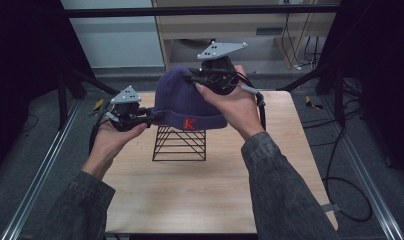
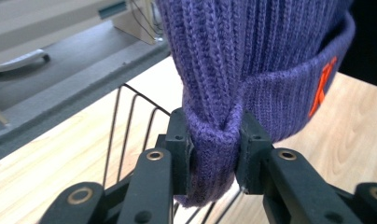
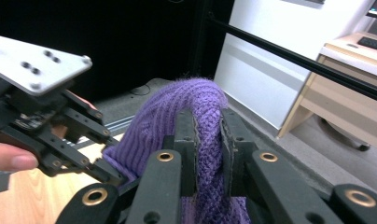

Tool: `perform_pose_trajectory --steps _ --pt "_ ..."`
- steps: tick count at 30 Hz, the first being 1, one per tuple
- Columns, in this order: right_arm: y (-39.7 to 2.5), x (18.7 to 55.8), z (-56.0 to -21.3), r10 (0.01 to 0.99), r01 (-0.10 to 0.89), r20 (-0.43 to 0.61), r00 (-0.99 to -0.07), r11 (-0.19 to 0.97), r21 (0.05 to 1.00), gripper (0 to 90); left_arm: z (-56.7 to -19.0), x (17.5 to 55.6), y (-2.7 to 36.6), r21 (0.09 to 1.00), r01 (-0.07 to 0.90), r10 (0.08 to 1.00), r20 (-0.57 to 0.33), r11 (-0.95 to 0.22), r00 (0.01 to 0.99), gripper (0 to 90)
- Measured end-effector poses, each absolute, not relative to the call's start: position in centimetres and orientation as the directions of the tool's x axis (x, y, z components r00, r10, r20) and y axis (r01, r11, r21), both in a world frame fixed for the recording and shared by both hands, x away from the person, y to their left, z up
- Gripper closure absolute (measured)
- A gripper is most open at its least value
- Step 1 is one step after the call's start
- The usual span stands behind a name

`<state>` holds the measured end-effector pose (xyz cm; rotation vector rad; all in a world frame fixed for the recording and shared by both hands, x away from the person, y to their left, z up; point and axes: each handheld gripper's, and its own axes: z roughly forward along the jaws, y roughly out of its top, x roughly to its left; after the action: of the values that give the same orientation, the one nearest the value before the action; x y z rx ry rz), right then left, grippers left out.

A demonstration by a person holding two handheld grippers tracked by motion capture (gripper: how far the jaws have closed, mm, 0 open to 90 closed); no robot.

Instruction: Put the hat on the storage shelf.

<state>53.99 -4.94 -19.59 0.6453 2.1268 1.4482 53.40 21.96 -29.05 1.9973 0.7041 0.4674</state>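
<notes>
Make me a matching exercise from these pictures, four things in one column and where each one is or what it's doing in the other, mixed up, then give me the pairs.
Things:
1. purple ribbed knit beanie with a red K
2. black wire rack
3. left gripper
4. right gripper

States:
A. pinches the hat's folded brim at its left edge
B. stands on the light wooden table, under the hat
C. pinches the hat's crown near the top
D. held between both grippers above the rack

Pairs: 1-D, 2-B, 3-A, 4-C
</notes>
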Motion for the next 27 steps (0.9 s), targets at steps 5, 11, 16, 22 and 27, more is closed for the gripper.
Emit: perform_pose_trajectory --steps 5,11,16,22,27 --pt "-5.0 55.0 -20.0 0.649 0.13 -0.114 -0.752 0.316 0.94 78.9 -28.7 53.5 22.5 0.884 0.296 0.701 0.048 -0.362 0.712 71.3" --pt "-4.5 56.1 -20.7 0.657 0.15 -0.109 -0.746 0.325 0.934 78.7 -28.7 53.8 22.9 0.878 0.305 0.716 0.059 -0.369 0.696 71.5" --pt "-4.2 56.9 -21.2 0.659 0.166 -0.102 -0.745 0.332 0.928 78.4 -29.0 54.1 23.2 0.871 0.31 0.726 0.074 -0.381 0.684 71.5" --pt "-3.6 58.3 -22.7 0.659 0.202 -0.09 -0.746 0.353 0.913 78.1 -30.6 54.7 23.9 0.867 0.342 0.741 0.045 -0.362 0.669 71.8" --pt "-3.0 58.8 -23.6 0.658 0.212 -0.087 -0.748 0.361 0.908 78.0 -31.4 55.0 24.3 0.864 0.356 0.753 0.039 -0.355 0.657 71.9"
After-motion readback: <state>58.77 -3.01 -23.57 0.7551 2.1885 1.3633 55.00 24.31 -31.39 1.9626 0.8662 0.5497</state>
